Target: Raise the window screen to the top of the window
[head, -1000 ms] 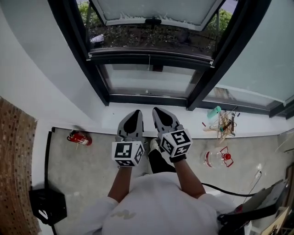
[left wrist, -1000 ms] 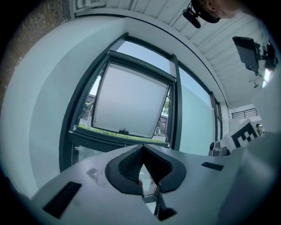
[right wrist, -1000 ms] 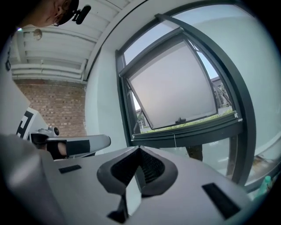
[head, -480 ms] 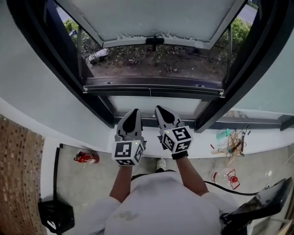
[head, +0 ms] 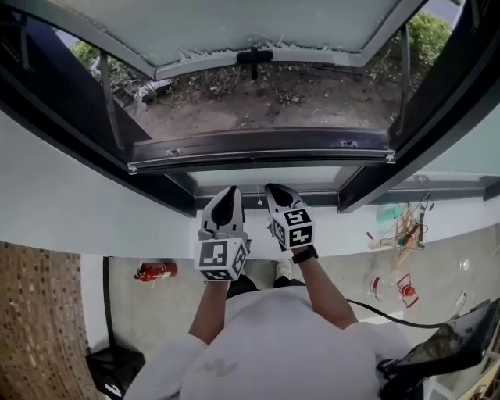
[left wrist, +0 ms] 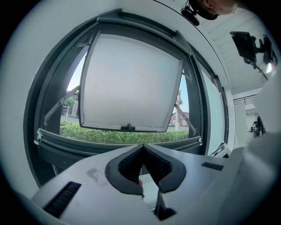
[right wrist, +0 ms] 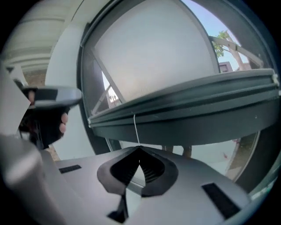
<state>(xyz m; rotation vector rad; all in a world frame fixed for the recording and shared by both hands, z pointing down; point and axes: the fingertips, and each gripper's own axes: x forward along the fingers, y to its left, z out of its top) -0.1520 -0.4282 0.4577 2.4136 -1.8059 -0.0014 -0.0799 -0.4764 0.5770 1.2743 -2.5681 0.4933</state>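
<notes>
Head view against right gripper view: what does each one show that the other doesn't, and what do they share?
Only the head view shows the floor with a red fire extinguisher and the clutter on the sill. Only the right gripper view shows blue sky, a tree, and the right hand-held gripper from behind its shut jaws. Both show the dark window bar and the tilted-out window pane.

dark grey window frame (head: 258, 147); left gripper (head: 232, 191) and right gripper (head: 275, 189) pale grey with black pads and black-and-white square markers; red extinguisher (head: 155, 271); grey floor (head: 168, 312); white shirt (head: 273, 344); green hedge (left wrist: 109, 136)
</notes>
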